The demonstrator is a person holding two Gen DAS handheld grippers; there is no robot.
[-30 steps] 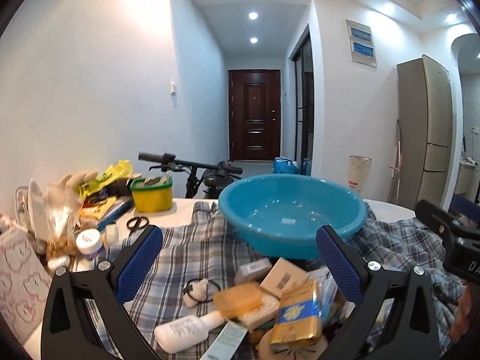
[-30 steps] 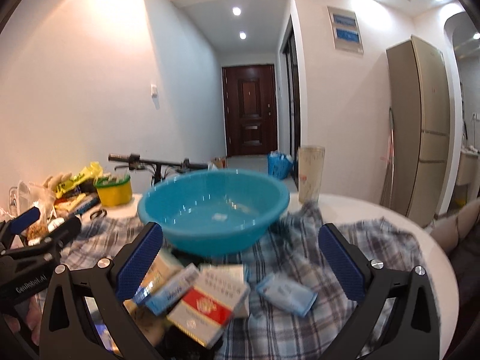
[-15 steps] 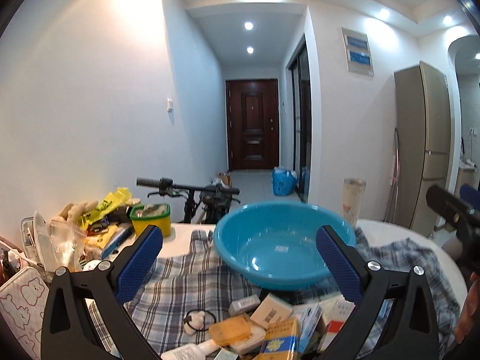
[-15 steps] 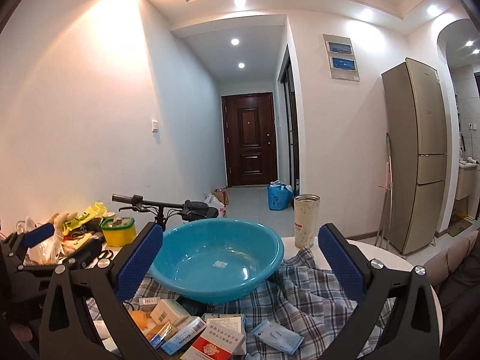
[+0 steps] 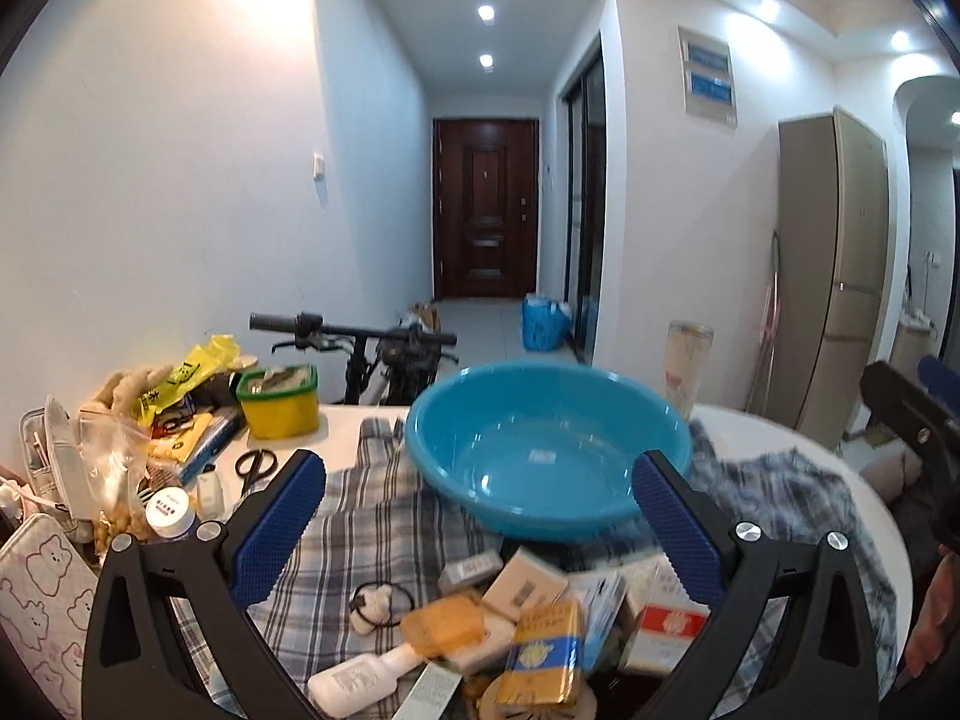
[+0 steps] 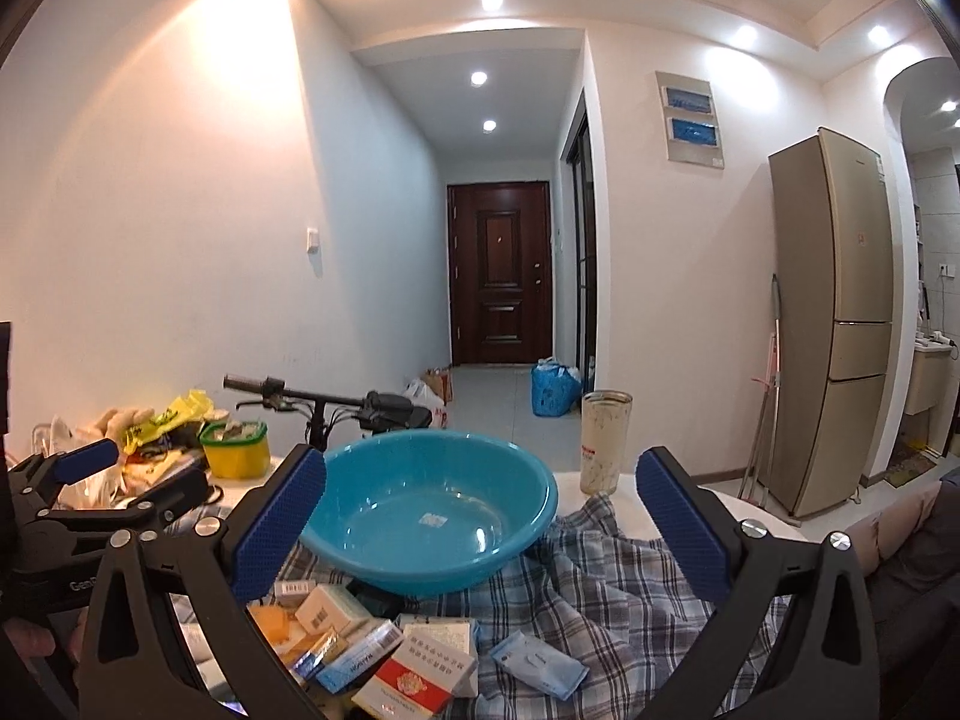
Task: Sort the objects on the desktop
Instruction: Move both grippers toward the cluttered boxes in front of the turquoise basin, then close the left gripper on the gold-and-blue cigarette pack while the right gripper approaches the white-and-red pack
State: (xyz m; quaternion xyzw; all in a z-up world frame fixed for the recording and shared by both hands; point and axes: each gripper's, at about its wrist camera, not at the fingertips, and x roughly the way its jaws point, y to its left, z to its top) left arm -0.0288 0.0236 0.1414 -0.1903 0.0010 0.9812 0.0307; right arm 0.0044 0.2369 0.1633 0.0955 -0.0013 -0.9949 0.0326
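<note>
An empty blue basin (image 5: 540, 516) (image 6: 420, 570) stands on a plaid cloth (image 5: 360, 528) (image 6: 600, 588) over a white round table. In front of it lies a pile of small items: a gold-blue pack (image 5: 543, 660), a red-white box (image 5: 663, 630) (image 6: 414, 681), an orange soap (image 5: 444, 630), a white bottle (image 5: 360, 681) and a blue tissue packet (image 6: 540, 663). My left gripper (image 5: 477, 480) hangs open above the pile, holding nothing. My right gripper (image 6: 480, 468) is open too, and the basin shows between its fingers. Each gripper shows at the edge of the other's view.
A yellow tub (image 5: 279, 405), scissors (image 5: 255, 462), bags and a bear-print pouch (image 5: 36, 600) crowd the table's left side. A tall tumbler (image 6: 606, 441) stands behind the basin on the right. A bicycle handlebar (image 5: 354, 330) lies beyond the far edge. A person's hand (image 5: 933, 612) is at the right.
Both grippers have drawn back and risen from the basin, which looks smaller now. The left view has since tipped down onto the pile. Both stay open.
</note>
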